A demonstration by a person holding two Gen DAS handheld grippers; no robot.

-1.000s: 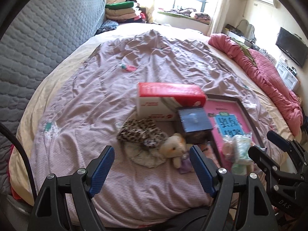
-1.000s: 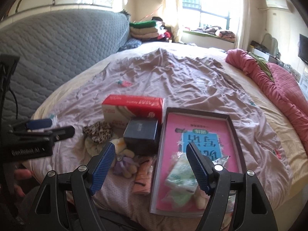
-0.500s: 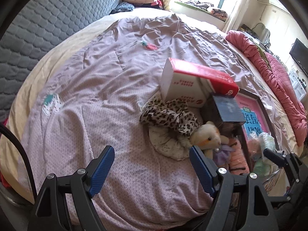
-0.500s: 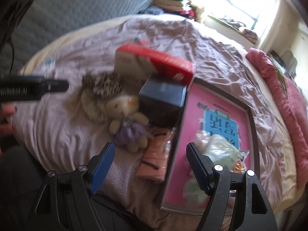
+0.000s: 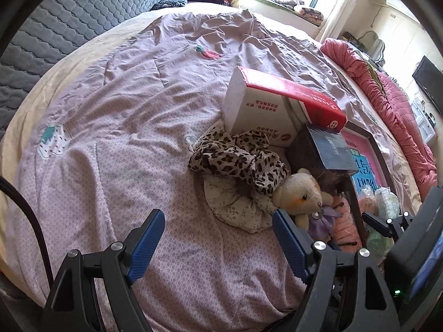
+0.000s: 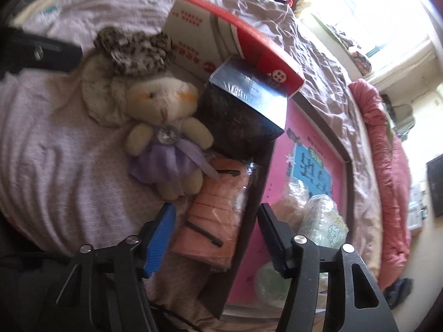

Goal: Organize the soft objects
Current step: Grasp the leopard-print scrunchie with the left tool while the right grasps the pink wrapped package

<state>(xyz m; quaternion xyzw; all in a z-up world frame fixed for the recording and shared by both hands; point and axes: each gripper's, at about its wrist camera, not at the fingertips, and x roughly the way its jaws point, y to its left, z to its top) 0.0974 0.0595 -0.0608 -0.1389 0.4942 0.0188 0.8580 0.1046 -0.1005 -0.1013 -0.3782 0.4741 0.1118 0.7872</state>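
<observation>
A cream teddy bear in a purple dress (image 6: 166,127) lies on the bed beside a leopard-print scrunchie (image 6: 133,51) and a pale floral scrunchie (image 6: 97,94). A peach folded cloth (image 6: 216,207) lies just below the bear, against the pink tray's (image 6: 279,171) dark rim. My right gripper (image 6: 216,238) is open and empty, low over the peach cloth. My left gripper (image 5: 218,238) is open and empty, just in front of the floral scrunchie (image 5: 235,207), with the bear (image 5: 300,193) and leopard scrunchie (image 5: 238,160) beyond.
A red and white box (image 5: 277,108) and a dark blue box (image 5: 326,149) stand behind the soft things. The pink tray holds plastic-wrapped packets (image 6: 321,221). A rolled pink quilt (image 5: 387,88) lies along the bed's right side. A grey padded headboard (image 5: 55,27) is at left.
Both grippers have moved forward and down toward the pile of soft things. The right gripper now hangs close over the peach cloth. Both stay open.
</observation>
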